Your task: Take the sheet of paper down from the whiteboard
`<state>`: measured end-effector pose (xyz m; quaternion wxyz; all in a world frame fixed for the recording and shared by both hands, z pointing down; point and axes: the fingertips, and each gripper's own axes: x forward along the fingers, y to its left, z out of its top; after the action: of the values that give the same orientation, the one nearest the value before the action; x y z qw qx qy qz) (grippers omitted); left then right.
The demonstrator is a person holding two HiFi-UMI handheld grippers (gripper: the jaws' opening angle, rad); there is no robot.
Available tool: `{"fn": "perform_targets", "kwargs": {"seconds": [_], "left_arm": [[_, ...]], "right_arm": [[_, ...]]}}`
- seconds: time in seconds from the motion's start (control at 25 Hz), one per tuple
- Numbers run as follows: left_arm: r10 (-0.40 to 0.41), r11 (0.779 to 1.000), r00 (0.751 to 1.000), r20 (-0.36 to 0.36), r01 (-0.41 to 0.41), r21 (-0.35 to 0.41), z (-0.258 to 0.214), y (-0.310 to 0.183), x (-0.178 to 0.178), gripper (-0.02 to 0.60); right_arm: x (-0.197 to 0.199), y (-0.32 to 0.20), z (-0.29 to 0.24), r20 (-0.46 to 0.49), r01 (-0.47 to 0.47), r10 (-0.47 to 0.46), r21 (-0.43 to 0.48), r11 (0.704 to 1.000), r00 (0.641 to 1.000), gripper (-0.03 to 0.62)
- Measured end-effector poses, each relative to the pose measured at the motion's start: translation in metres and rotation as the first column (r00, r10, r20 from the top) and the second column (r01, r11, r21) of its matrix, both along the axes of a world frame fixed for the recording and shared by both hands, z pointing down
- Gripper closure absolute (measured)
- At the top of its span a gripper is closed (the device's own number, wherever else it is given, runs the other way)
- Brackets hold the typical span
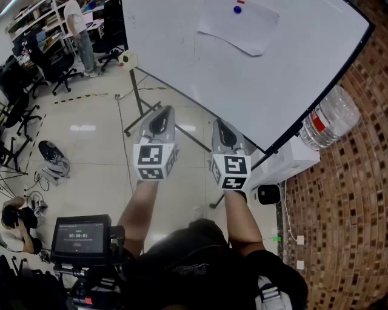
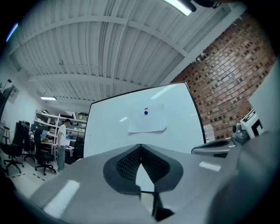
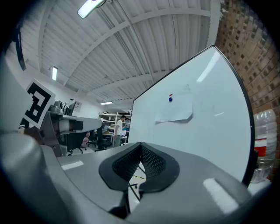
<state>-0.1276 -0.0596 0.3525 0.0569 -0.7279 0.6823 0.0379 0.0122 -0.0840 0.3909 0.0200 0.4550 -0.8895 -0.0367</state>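
Paper (image 1: 238,27), plain white, hung on the glossy whiteboard (image 1: 291,79) under a round blue magnet (image 1: 237,9). Left gripper (image 2: 140,146) and right gripper (image 3: 141,145), ribbed grey, were closed on nothing.

The sheet of paper (image 1: 239,30) and whiteboard (image 1: 194,66) are white, the magnet (image 1: 237,9) blue, the brick wall (image 1: 345,212) red-brown.

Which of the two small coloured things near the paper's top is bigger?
The round blue one, directly under the thin red sliver on the sheet of paper; it is plainly larger.
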Motion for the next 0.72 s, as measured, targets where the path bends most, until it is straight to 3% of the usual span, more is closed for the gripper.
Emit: {"fn": "perform_targets", "kwargs": {"seconds": [0.24,0.6,0.72], "left_arm": [[0.037,0.999,0.999,0.002,-0.037,0.011,-0.005,-0.016,0.008,0.58],[0.101,0.995,0.995,-0.013,-0.101,-0.02,-0.007,-0.107,0.028,0.58],[0.112,0.994,0.994,0.014,-0.112,0.007,-0.021,-0.136,0.037,0.58]], "right_arm": [[0.012,-0.015,-0.008,0.036,-0.027,0.026,0.006,1.0,0.999,0.582],[0.025,-0.091,-0.012,0.075,-0.047,0.047,-0.007,0.999,0.996,0.582],[0.032,-0.114,-0.021,0.089,-0.046,0.045,0.008,0.999,0.995,0.582]]}}
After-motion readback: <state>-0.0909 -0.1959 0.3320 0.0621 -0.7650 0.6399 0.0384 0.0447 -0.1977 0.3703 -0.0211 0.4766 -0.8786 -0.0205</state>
